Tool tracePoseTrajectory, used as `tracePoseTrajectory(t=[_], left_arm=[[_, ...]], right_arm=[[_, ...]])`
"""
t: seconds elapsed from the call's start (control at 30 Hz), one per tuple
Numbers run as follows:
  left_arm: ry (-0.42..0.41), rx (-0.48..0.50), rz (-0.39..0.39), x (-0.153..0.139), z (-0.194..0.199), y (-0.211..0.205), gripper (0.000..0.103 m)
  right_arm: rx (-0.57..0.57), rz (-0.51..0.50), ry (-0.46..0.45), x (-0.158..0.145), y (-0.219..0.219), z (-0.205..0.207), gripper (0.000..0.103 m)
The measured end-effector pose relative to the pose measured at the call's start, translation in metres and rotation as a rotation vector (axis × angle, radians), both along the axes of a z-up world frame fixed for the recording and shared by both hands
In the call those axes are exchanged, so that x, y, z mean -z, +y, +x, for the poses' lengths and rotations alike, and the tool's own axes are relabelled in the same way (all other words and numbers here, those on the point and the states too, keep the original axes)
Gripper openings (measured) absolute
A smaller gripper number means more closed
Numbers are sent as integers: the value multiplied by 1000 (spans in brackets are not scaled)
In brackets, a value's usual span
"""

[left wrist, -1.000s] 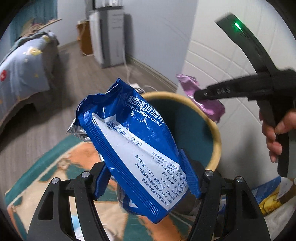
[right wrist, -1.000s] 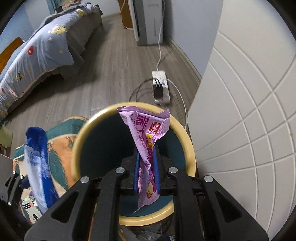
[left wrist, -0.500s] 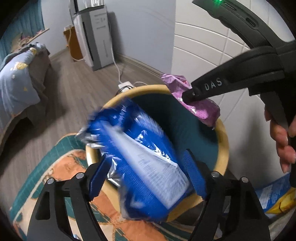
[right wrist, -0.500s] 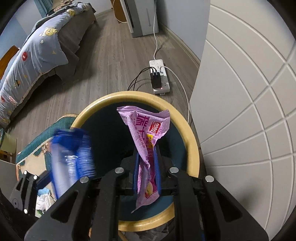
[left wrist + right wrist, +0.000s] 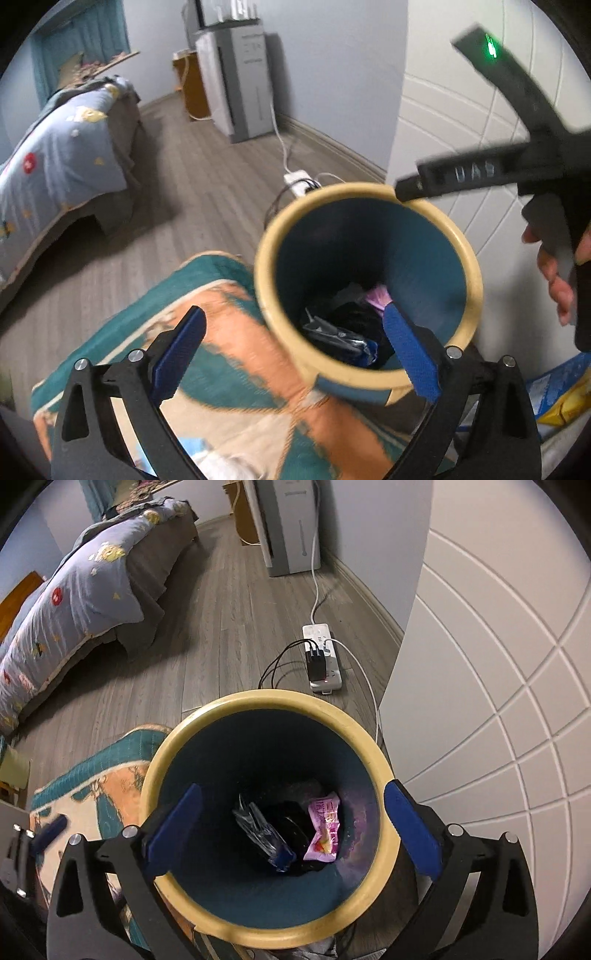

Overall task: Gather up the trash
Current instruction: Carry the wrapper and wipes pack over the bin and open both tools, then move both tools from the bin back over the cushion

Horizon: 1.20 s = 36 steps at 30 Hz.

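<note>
Below the left gripper (image 5: 293,352), whose jaws are opening with nothing between them, the blue wipes pack (image 5: 341,339) lies at the bottom of the bin (image 5: 469,266).

From the right wrist, the right gripper (image 5: 293,821) is likewise opening and empty; the purple wrapper (image 5: 325,830) lies in the bin beside the pack.

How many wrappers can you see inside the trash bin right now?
2. A purple wrapper lies at the bottom of the bin, toward the wall side, and a blue wipes packet lies beside it, toward the rug side. Dark trash beneath may hide more.
</note>
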<state>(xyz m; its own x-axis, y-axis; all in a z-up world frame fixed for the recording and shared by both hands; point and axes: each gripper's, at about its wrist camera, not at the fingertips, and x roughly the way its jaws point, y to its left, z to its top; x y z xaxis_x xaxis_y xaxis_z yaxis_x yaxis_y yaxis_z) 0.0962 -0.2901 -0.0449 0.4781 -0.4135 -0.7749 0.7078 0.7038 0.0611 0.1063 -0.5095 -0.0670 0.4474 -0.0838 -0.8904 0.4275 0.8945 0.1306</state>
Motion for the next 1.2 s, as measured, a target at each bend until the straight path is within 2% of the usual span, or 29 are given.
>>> tracePoseTrajectory(t=[0.1, 0.2, 0.33, 0.47, 0.57, 0.63, 0.7, 0.8, 0.87, 0.97, 1.07, 1.2], left_arm=[[-14, -52, -25, -22, -3, 29, 97], [7, -122, -78, -37, -8, 69, 98], [-2, -198, -37, -52, -18, 118, 98], [-37, -293, -33, -69, -25, 176, 98], [-14, -347, 2, -72, -26, 217, 98], [-30, -383, 53, -71, -30, 243, 98], [-34, -411, 71, -68, -33, 266, 98], [-2, -448, 15, -53, -33, 295, 98], [44, -433, 5, -42, -25, 304, 98], [14, -376, 47, -30, -25, 303, 98], [43, -328, 75, -14, -23, 296, 98], [43, -301, 70, -14, -25, 290, 98]], right_arm=[[-29, -37, -10, -11, 16, -5, 97], [-69, -36, -17, -20, 35, -8, 97], [-76, -49, -27, -26, 59, -5, 97], [-56, 2, -35, -26, 85, 10, 97], [-22, 69, -76, -31, 103, 19, 97], [6, 112, -98, -33, 115, 24, 97], [-16, 154, -100, -37, 131, 29, 97], [-66, 82, -116, -52, 150, 27, 97], [-100, 24, -129, -61, 162, 21, 97], [-131, -5, -121, -60, 176, 11, 97], [-145, -39, -102, -48, 189, -1, 97], [-200, -83, -30, -26, 214, -9, 97]])
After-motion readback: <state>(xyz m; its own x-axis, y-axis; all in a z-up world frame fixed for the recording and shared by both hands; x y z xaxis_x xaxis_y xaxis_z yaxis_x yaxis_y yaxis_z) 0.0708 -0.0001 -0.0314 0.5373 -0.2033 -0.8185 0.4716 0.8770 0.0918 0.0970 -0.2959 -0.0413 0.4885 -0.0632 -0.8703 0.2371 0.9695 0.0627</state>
